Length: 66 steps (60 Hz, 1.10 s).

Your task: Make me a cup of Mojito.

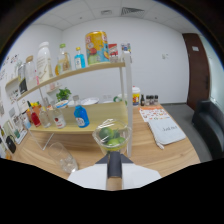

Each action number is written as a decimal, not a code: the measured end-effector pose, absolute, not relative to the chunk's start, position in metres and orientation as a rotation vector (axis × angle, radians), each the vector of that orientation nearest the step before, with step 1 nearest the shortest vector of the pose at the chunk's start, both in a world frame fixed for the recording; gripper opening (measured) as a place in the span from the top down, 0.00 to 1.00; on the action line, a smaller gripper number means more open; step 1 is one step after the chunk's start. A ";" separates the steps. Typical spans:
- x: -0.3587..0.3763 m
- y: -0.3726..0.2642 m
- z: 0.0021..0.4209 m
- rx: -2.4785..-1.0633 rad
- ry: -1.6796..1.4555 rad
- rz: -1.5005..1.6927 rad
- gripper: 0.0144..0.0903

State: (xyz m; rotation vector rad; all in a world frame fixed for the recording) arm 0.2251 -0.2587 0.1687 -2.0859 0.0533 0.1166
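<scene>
Two shelves rise ahead of us on a light wooden counter [165, 150], and just in front of the gripper [114, 172] sits a clear plastic cup [112, 137] with green lime pieces [111, 136] in it. The cup stands at twelve o'clock from the gripper, right beyond its tip and beside the white upright post [128, 100] of the shelf rack. We see only a dark central piece of the gripper over a white surface, so we cannot tell whether its fingers are released or clenched, nor whether they touch the cup.

At about ten o'clock from the cup, an empty clear glass [62, 155] lies tilted on the counter. On the lower shelf [95, 117], at eleven o'clock from the cup, stands a blue bottle [81, 116], with a red-labelled bottle [58, 119] and further small bottles to its nine o'clock side. A small green plant [63, 93] stands behind them. The upper shelf [75, 72] carries a tall white bottle [45, 62], a blue-capped bottle [79, 58] and a large yellow canister [97, 47].

At two o'clock from the cup a white folded cloth or bag [166, 131] lies on the counter, with a printed sheet [155, 114] just beyond it. Well off toward three o'clock we see a dark chair [209, 125] and a brown door [193, 70].
</scene>
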 end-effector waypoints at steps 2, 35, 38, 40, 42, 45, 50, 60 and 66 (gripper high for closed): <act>0.234 -0.260 0.151 -2.120 0.077 0.126 0.98; 0.268 -0.276 0.009 -2.370 0.130 0.202 0.98; 0.268 -0.277 0.006 -2.369 0.121 0.192 0.97; 0.269 -0.278 0.004 -2.367 0.113 0.186 0.97; 0.269 -0.279 0.001 -2.376 0.102 0.176 0.96; 0.269 -0.282 -0.004 -2.395 0.068 0.160 0.96; 0.273 -0.283 -0.004 -2.388 0.035 0.121 0.77; 0.272 -0.285 0.015 -2.366 0.073 0.116 0.13; 0.271 -0.283 0.055 -2.292 0.102 0.075 0.07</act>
